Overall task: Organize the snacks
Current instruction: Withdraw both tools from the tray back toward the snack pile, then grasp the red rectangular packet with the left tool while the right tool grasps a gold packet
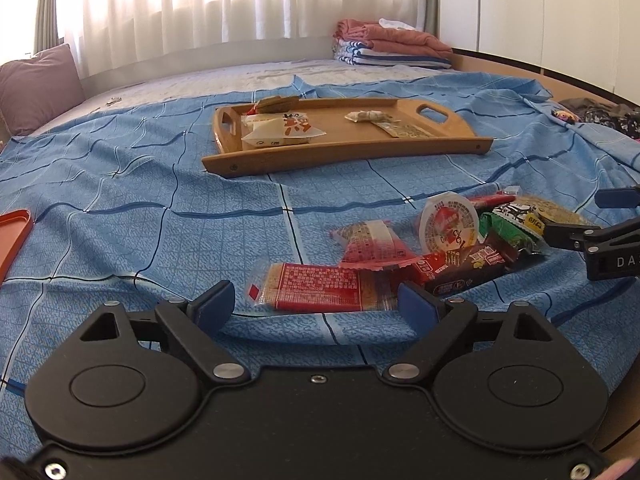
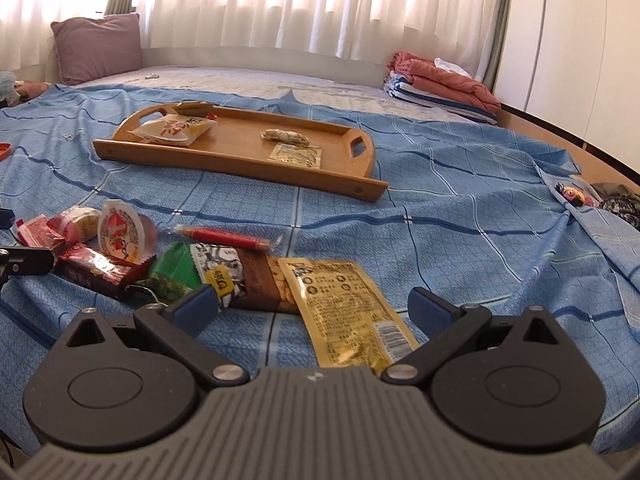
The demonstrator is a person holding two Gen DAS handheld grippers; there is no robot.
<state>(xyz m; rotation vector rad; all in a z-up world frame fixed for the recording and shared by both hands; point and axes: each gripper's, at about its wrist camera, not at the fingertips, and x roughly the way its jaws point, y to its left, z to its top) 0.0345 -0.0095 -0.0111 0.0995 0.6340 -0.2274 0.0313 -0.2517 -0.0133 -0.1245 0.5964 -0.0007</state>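
A wooden tray (image 1: 344, 152) (image 2: 240, 156) lies on the blue bedsheet and holds several snack packets. A pile of loose snacks lies nearer. My left gripper (image 1: 316, 306) is open, its blue pads on either side of a long red cracker packet (image 1: 320, 286). Behind it are a round jelly cup (image 1: 450, 226) (image 2: 120, 232) and a dark red bar (image 1: 468, 270). My right gripper (image 2: 314, 308) is open over a yellow packet (image 2: 352, 312), next to a brown nut packet (image 2: 256, 280) and a green packet (image 2: 172, 276). Nothing is gripped.
An orange lid (image 1: 14, 236) lies at the left edge of the sheet. Folded blankets (image 1: 392, 46) (image 2: 436, 84) and a purple pillow (image 2: 96, 46) sit at the far side. A wooden bed frame (image 2: 560, 136) runs along the right. A red stick snack (image 2: 228, 237) lies behind the pile.
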